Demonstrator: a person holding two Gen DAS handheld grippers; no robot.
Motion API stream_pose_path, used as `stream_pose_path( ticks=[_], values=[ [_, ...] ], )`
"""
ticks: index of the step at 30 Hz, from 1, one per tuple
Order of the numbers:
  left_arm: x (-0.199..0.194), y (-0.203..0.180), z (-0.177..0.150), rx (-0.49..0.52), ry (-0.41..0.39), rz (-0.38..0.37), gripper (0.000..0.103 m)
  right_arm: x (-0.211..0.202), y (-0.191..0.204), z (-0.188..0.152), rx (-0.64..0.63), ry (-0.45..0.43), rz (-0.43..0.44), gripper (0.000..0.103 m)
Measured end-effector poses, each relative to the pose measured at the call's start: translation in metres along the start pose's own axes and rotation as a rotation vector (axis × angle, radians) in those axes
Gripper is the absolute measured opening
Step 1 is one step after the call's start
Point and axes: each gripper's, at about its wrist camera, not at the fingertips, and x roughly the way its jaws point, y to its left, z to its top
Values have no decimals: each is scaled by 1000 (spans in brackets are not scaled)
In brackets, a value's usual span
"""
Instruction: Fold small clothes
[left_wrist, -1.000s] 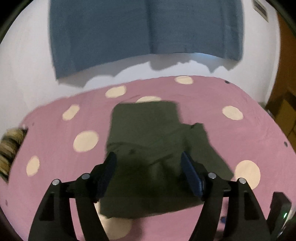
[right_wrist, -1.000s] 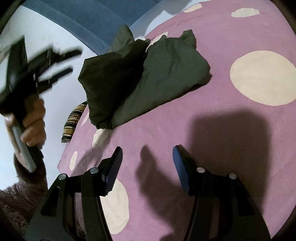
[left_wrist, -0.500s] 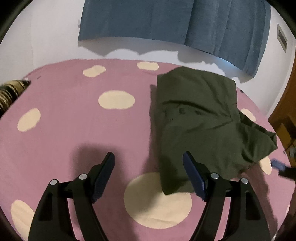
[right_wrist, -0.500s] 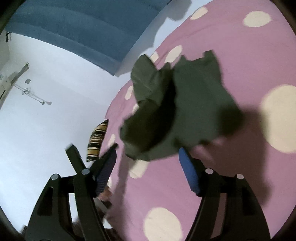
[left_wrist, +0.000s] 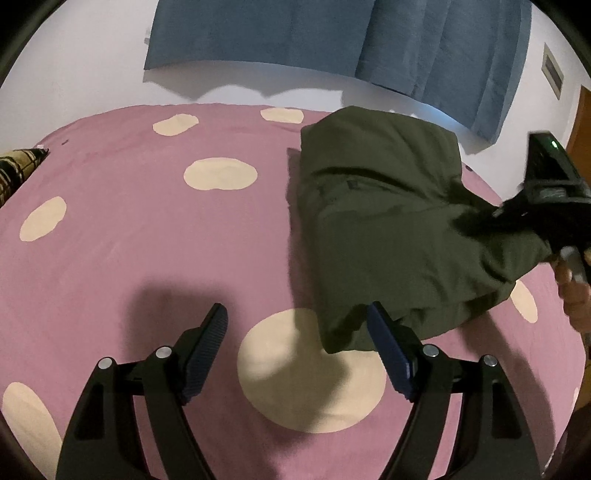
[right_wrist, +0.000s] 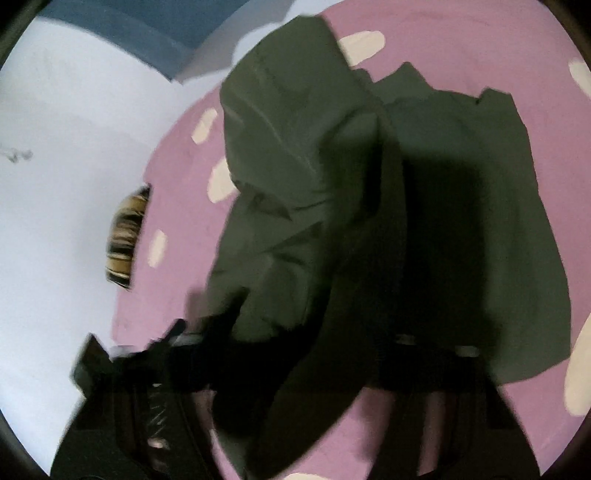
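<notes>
Change: since a second ago we have swung our left claw (left_wrist: 297, 345) off the dark olive garment (left_wrist: 388, 229), so the cloth now lies to its right instead of straight ahead between its fingers.
Right side: our right claw (left_wrist: 543, 206) has closed in from well apart and now sits against the garment's right edge, where a corner of cloth looks bunched at its tip.
Left claw: fingers spread apart with nothing between them, hovering over the pink bedspread (left_wrist: 147, 240) and one of its cream dots (left_wrist: 310, 373); the right finger (left_wrist: 388, 349) sits just beside the garment's near-left corner.
Right claw grip: in its own view the olive cloth (right_wrist: 314, 177) drapes over and hides the fingers, and motion blur smears the rest, so we cannot tell whether they are together on the fabric or apart.
Garment: on the right half of the bed, roughly doubled over, with a pocket seam showing on top and loose folds at the near and right edges.
Surroundings: a blue curtain (left_wrist: 332, 40) hangs on the far wall, and a plaid cushion (left_wrist: 16, 170) lies at the bed's far-left edge.
Meaning: we judge the fold to be mid-way; the right side seems about to lift or carry a flap, while our left claw is free to pin the near corner.
Risk: thin, slack cloth may slide or unfold if pulled from one corner only.
</notes>
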Motion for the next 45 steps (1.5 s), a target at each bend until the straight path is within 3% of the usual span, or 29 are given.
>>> stream_pose_path(
  ticks=[3, 6, 17, 26, 30, 38, 45],
  values=[
    [1, -3, -3, 3, 9, -5, 77, 2, 12, 1, -48, -10, -35, 16],
    [1, -9, -6, 14, 13, -10, 77, -10, 22, 0, -67, -47, -3, 12],
    [13, -10, -11, -29, 61, -27, 79, -42, 60, 24, -138, -133, 87, 10],
    [25, -22, 3, -35, 35, -6, 79, -60, 67, 27, -151, -183, 107, 9],
    [26, -26, 7, -34, 30, -24, 84, -79, 44, 31, -115, -220, 114, 8],
    [26, -54, 11, 93, -1, 17, 84, -92, -23, 21, -15, -262, 115, 8],
    [44, -59, 8, 91, 60, 20, 84, -70, -85, 6, 76, -251, 137, 8]
  ],
)
